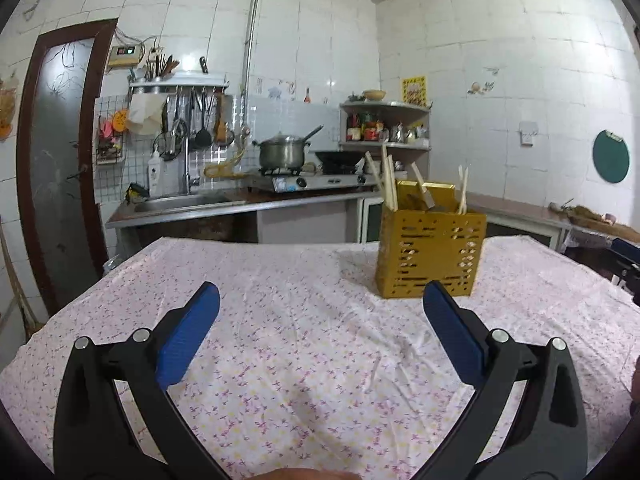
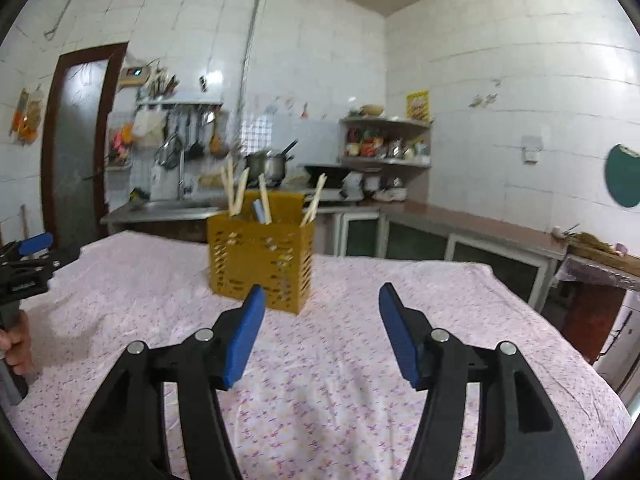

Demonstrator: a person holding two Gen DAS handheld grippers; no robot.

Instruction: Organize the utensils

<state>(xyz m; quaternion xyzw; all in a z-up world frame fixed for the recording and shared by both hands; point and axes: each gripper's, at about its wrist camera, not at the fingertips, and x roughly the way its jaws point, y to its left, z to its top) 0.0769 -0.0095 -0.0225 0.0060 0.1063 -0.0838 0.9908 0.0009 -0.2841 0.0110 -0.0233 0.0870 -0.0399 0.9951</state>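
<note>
I see the yellow utensil holder (image 1: 430, 254) standing upright on the table (image 1: 280, 340), which is covered with a pink flowered cloth. The holder is nearer to the far edge of the table than to me. It is a tall box with slotted walls, and its long axis is vertical, with the open mouth facing up.

Inside it stand several pale chopsticks (image 1: 388, 178). Their long axes are almost vertical, and they lean a little outward, so the upper ends fan apart above the rim. 1 short utensil with a grey handle (image 2: 258, 210) also sticks out of the middle part.

My left gripper (image 1: 320, 300) is spread wide above the cloth, with nothing between its 2 blue pads. The holder is ahead of it, just behind the right pad.

My right gripper (image 2: 322, 300) is also spread, less wide, and it holds nothing. The holder is ahead of its left pad.
</note>
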